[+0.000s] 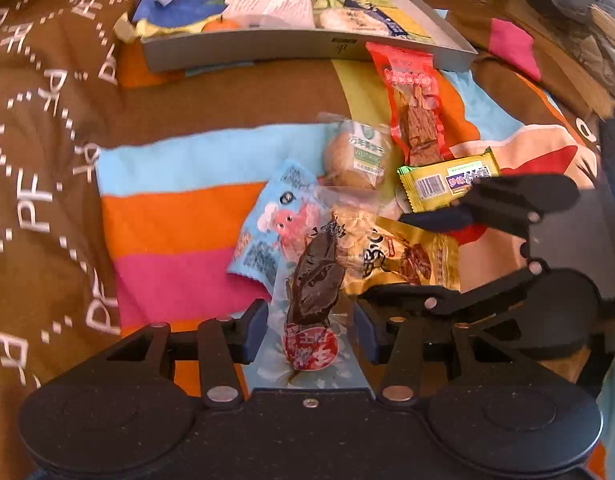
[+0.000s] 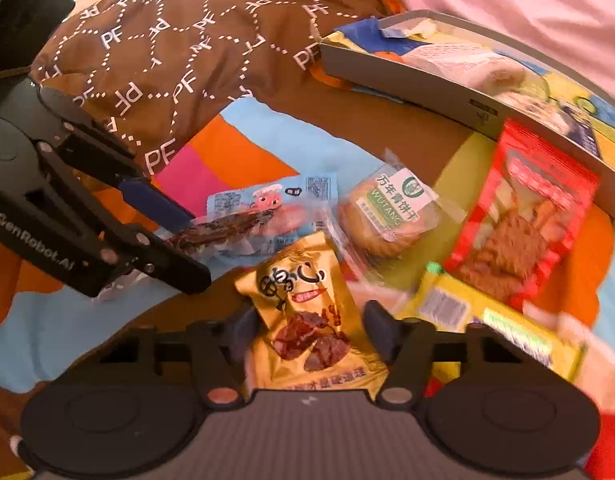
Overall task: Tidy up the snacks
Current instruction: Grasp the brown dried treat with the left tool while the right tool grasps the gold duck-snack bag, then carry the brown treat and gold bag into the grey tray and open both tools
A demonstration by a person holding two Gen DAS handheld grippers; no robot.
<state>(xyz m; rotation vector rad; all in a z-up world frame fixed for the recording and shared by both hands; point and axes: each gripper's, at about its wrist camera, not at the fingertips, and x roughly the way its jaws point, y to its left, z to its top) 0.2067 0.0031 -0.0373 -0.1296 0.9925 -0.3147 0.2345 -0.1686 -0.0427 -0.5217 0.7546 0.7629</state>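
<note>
Left wrist view is showing the left gripper [image 1: 311, 328] straddling a clear packet of dark dried meat [image 1: 313, 292], its jaws spread on either side and not yet pressing, probably lining up for a pick. Right wrist view is showing the right gripper [image 2: 307, 328] likewise released around a gold snack packet [image 2: 307, 320], which is lying nearest of the pile. Both are sitting on a striped blanket [image 1: 179, 224]. Farther off, a grey tray [image 1: 243, 46] is already holding several wrapped snacks, so it is likely serving as the destination. Between pile and tray are lying a wrapped biscuit [image 1: 357, 156], a red packet [image 1: 413, 108] and a yellow bar [image 1: 447, 184], overlapping loosely.
</note>
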